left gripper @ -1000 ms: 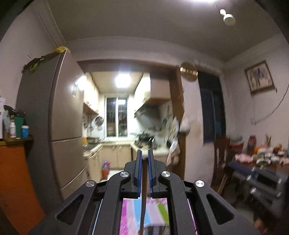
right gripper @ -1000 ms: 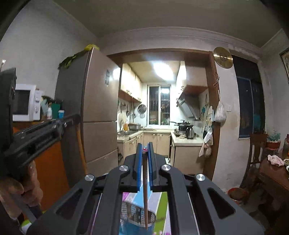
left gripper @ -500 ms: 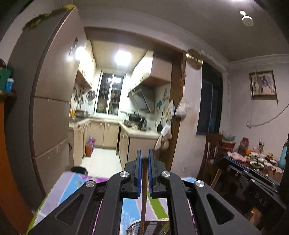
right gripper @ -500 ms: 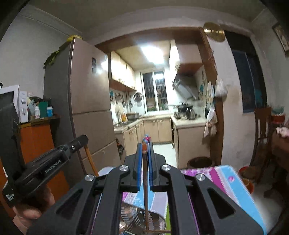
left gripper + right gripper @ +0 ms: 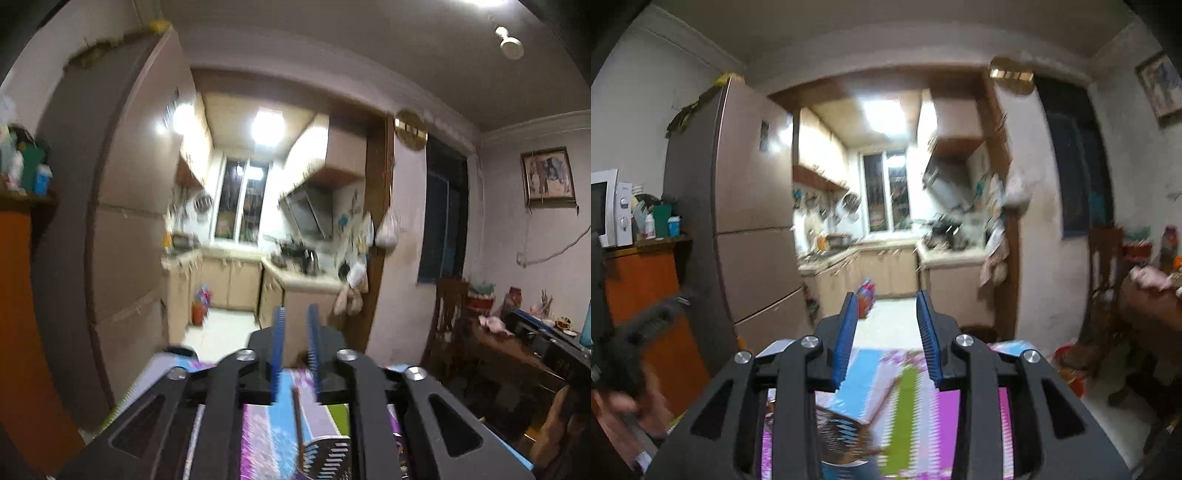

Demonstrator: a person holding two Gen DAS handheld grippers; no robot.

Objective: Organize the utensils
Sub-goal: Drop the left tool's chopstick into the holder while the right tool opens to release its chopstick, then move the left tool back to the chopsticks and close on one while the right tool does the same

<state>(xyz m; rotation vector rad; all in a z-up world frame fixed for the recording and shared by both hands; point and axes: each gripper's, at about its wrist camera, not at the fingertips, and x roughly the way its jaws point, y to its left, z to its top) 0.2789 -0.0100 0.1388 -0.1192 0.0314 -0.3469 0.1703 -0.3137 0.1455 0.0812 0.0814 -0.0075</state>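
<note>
Both grippers are opening after clamping chopsticks: the left gripper (image 5: 295, 350) is releasing its chopstick (image 5: 297, 421) above the perforated metal holder (image 5: 327, 456); the right gripper (image 5: 886, 336), empty, is hovering over that holder. Delivery looks nearly finished.

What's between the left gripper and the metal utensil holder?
Left wrist view: a brown chopstick, loose between the left gripper's opening jaws, reaching down to the holder.
</note>
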